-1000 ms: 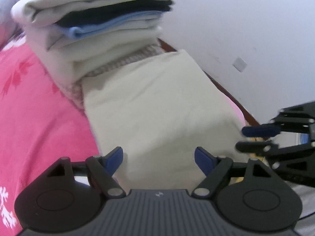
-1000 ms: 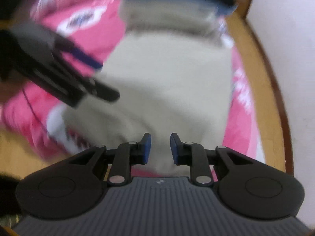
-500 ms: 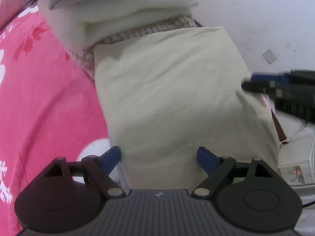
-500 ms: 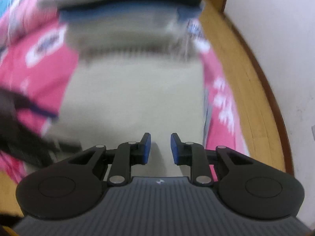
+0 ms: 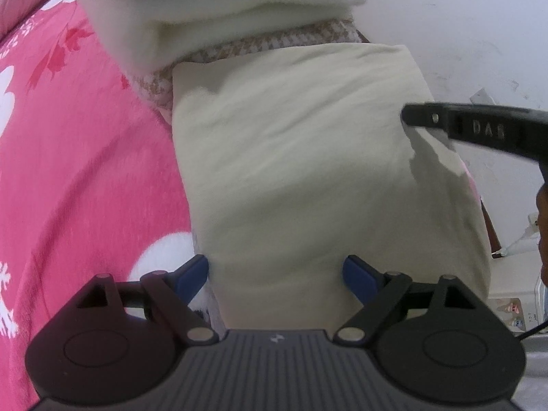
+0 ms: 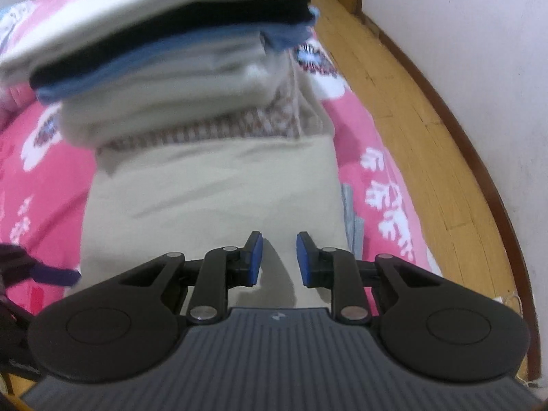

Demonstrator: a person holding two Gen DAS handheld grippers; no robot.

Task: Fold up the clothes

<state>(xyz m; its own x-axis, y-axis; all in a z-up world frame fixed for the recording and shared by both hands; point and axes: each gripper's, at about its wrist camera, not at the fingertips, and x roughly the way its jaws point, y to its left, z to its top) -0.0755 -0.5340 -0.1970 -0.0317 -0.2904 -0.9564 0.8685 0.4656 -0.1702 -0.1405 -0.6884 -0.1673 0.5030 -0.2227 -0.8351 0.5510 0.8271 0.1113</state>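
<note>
Right now a folded beige garment (image 5: 308, 157) lies flat on the pink blanket (image 5: 85, 171), its long axis running from the near edge of the bed away toward a stack of folded clothes (image 6: 164, 54) at its far end. That far end seems to tuck just under the stack's bottom layer, a checked tan piece (image 5: 267, 42), though the exact overlap is hard to make out. Above it sit cream, blue, black and white layers. The left gripper (image 5: 275, 275) points steeply down over the near end of the garment, its blue pads (image 5: 190, 274) set wide apart with the cloth's near edge lying between them and neither pad pressing on it. The right gripper (image 6: 276, 257) hangs over the near right part of the same garment, its jaws drawn nearly together with a narrow gap and nothing caught in it. From the left wrist view, a black finger of the right gripper reaches in from the right, over the garment's right edge. To the right of the bed runs a wooden floor (image 6: 411, 102) and then a white wall (image 6: 479, 34).
</note>
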